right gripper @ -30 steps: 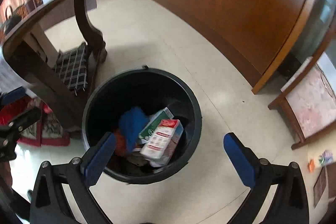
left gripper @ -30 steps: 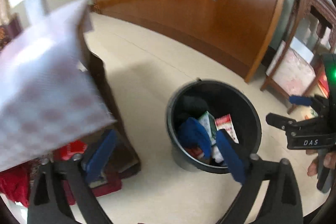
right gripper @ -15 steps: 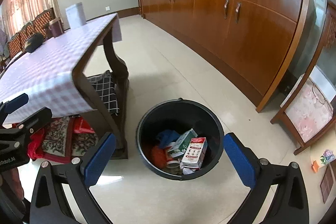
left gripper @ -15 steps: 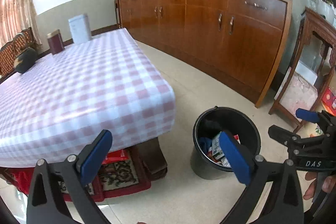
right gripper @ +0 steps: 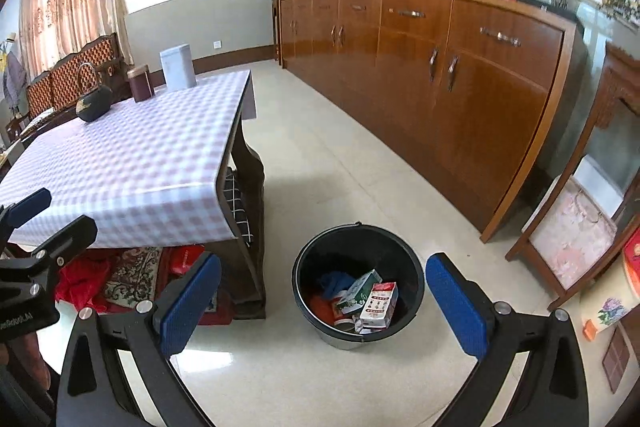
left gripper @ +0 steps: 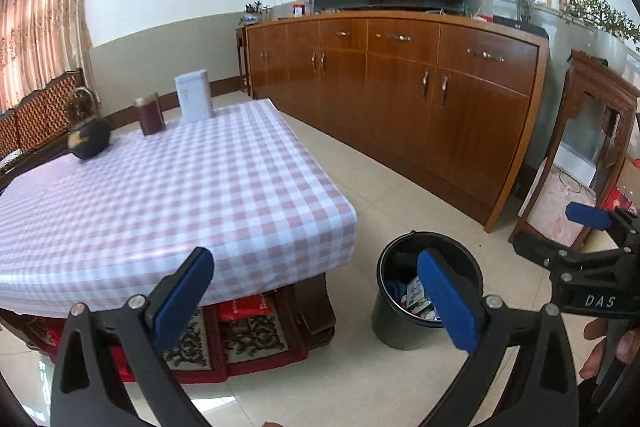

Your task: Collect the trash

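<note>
The cupboard (right gripper: 420, 75) is shiny brown wood. The bin (right gripper: 416, 287) is black plastic. The floor (right gripper: 320, 155) is smooth and shiny.

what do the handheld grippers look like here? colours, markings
Both match: black frames with cut-outs and silver screws, and flat blue pads on the fingers. The left gripper and the right gripper look alike. From the left wrist view the right one's body reads "DAS" in white. No cables or sleeves visible.

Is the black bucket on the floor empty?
No, the black bucket holds cartons and a blue item.
</note>
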A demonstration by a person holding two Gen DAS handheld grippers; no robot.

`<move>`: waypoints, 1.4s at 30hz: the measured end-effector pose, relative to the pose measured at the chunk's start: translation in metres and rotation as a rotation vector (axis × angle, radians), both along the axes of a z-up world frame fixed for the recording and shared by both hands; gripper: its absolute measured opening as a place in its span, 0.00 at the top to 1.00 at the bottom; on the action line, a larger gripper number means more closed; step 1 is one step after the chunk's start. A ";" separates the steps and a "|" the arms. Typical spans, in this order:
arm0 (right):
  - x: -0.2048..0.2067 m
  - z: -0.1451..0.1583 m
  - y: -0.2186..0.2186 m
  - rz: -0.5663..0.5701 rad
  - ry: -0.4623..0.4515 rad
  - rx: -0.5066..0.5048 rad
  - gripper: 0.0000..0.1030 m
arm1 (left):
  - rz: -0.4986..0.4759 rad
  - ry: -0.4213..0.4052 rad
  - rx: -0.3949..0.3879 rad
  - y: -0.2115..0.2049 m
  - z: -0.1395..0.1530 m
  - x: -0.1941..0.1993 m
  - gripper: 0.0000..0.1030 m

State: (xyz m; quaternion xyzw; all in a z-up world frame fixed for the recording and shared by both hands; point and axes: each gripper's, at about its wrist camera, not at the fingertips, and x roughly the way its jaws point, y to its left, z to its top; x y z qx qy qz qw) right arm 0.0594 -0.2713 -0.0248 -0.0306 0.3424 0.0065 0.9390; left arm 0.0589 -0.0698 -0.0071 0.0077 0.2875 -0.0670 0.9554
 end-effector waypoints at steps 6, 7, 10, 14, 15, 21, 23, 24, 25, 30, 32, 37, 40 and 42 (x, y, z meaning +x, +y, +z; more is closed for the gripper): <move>-0.033 0.028 0.017 -0.007 -0.049 0.003 0.00 | 0.008 -0.027 0.007 0.013 0.021 -0.031 0.01; -0.041 0.033 0.021 -0.010 -0.064 -0.007 0.00 | 0.011 -0.032 0.010 0.014 0.023 -0.035 0.01; -0.060 0.049 0.032 -0.016 -0.108 -0.034 0.00 | 0.020 -0.044 0.014 0.020 0.030 -0.050 0.01; -0.083 0.065 0.041 -0.024 -0.146 -0.044 0.00 | 0.034 -0.061 0.007 0.027 0.041 -0.067 0.01; -0.088 0.069 0.043 -0.029 -0.154 -0.050 0.00 | 0.036 -0.068 0.001 0.029 0.046 -0.072 0.01; -0.120 0.085 0.052 -0.020 -0.190 -0.049 0.00 | 0.051 -0.128 0.010 0.035 0.061 -0.097 0.01; -0.126 0.089 0.053 -0.023 -0.203 -0.050 0.00 | 0.059 -0.138 0.010 0.036 0.063 -0.100 0.01; -0.127 0.091 0.052 -0.026 -0.207 -0.049 0.00 | 0.061 -0.140 0.007 0.038 0.063 -0.100 0.01; -0.126 0.091 0.051 -0.031 -0.210 -0.048 0.00 | 0.062 -0.140 0.005 0.039 0.063 -0.100 0.01; -0.125 0.093 0.045 -0.054 -0.223 -0.015 0.00 | 0.062 -0.149 0.018 0.038 0.062 -0.099 0.01; -0.126 0.091 0.044 -0.059 -0.222 -0.016 0.00 | 0.064 -0.152 0.028 0.035 0.061 -0.099 0.01; -0.126 0.084 0.039 -0.063 -0.201 -0.015 0.00 | 0.059 -0.144 0.028 0.029 0.056 -0.103 0.01; -0.126 0.081 0.037 -0.066 -0.195 -0.019 0.00 | 0.048 -0.137 0.031 0.026 0.054 -0.103 0.01; -0.126 0.081 0.037 -0.066 -0.193 -0.020 0.00 | 0.046 -0.138 0.028 0.025 0.055 -0.104 0.01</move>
